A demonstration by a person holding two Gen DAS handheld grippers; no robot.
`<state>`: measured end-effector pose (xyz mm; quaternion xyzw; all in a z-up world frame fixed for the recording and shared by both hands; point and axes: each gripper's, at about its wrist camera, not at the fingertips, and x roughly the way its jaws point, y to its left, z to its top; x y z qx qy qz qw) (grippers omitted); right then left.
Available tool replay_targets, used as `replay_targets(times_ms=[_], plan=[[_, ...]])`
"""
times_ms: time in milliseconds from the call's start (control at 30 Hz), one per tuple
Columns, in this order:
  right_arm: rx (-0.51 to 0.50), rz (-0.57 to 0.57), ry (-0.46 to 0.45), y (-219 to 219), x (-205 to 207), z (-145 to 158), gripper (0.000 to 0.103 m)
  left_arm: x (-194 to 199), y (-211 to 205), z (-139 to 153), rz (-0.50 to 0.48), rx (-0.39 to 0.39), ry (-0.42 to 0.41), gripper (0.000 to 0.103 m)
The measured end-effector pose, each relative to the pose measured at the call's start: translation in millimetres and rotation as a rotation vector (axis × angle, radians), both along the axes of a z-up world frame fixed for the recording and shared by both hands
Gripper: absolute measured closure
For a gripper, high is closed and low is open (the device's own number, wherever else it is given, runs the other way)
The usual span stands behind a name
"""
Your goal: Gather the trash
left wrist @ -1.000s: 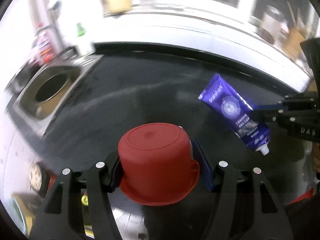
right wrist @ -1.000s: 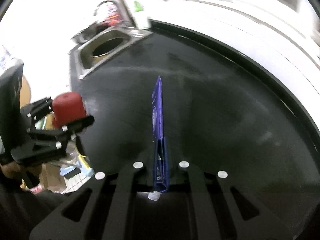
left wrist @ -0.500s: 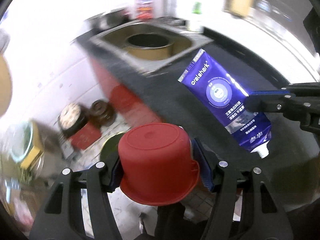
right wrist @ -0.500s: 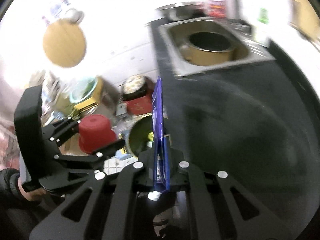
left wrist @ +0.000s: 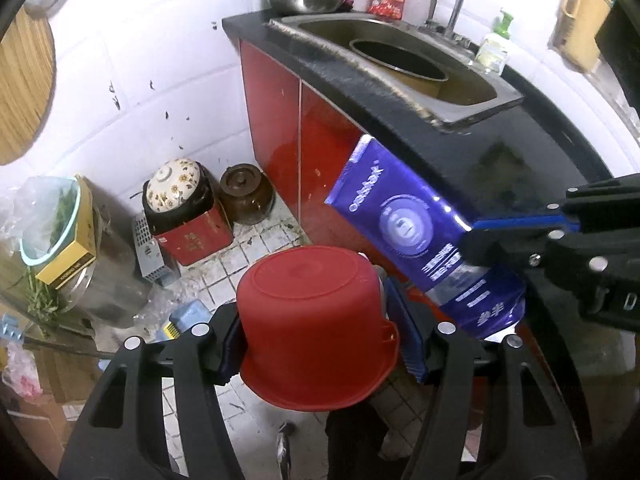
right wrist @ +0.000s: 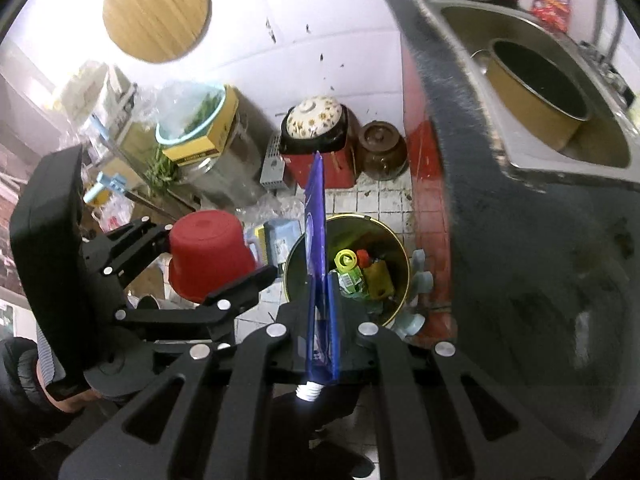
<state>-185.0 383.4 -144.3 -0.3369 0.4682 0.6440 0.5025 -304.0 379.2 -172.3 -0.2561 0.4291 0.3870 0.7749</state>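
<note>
My left gripper [left wrist: 316, 344] is shut on an upturned red plastic cup [left wrist: 312, 320], held above the tiled floor; the cup also shows at the left of the right wrist view [right wrist: 208, 256]. My right gripper [right wrist: 320, 320] is shut on a flattened purple toothpaste tube [right wrist: 316, 248], cap end toward the camera. The tube also shows in the left wrist view [left wrist: 420, 248], just right of the cup. A round green trash bin [right wrist: 392, 240] with bottles and wrappers inside stands on the floor, directly beyond the tube tip.
A black countertop [right wrist: 520, 240] with a steel sink [left wrist: 472, 108] holding a pot runs along the right over red cabinets [left wrist: 280, 108]. On the floor stand a flowered pot on a red box [left wrist: 176, 188], a brown jar [left wrist: 246, 196] and a metal drum [right wrist: 224, 168].
Both grippers have swung left off the countertop and tilted down toward the floor, still holding the cup and tube. The trash bin now lies under the right gripper.
</note>
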Motion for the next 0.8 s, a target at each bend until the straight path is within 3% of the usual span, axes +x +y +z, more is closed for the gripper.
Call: replay_targets(times_ms=[267,333,367,400,433,633,800], plan=[[-0.057,0.013,-0.002,35,-8,-32,0.096,-5,20,-32,-0.012,-0.065,-0.033,0.042],[-0.096,0.010,0.038,43,-5,-40,0.093,-7,23,-38,-0.004,-0.096,-0.035,0.022],[-0.101,0.006,0.038,46,-4,-41,0.067,-8,22,-38,0.005,-0.090,-0.035,0.010],[-0.092,0.002,0.039,45,-2,-38,0.024,-9,21,-37,0.010,-0.080,-0.044,0.010],[-0.061,-0.005,0.039,44,0,-33,0.016,-10,20,-37,0.007,-0.082,-0.053,0.010],[0.000,0.020,0.051,34,-1,-10,0.014,-11,11,-32,0.021,-0.070,-0.043,0.007],[0.032,-0.030,0.053,9,12,14,0.008,-7,3,-16,0.020,-0.054,-0.037,0.007]])
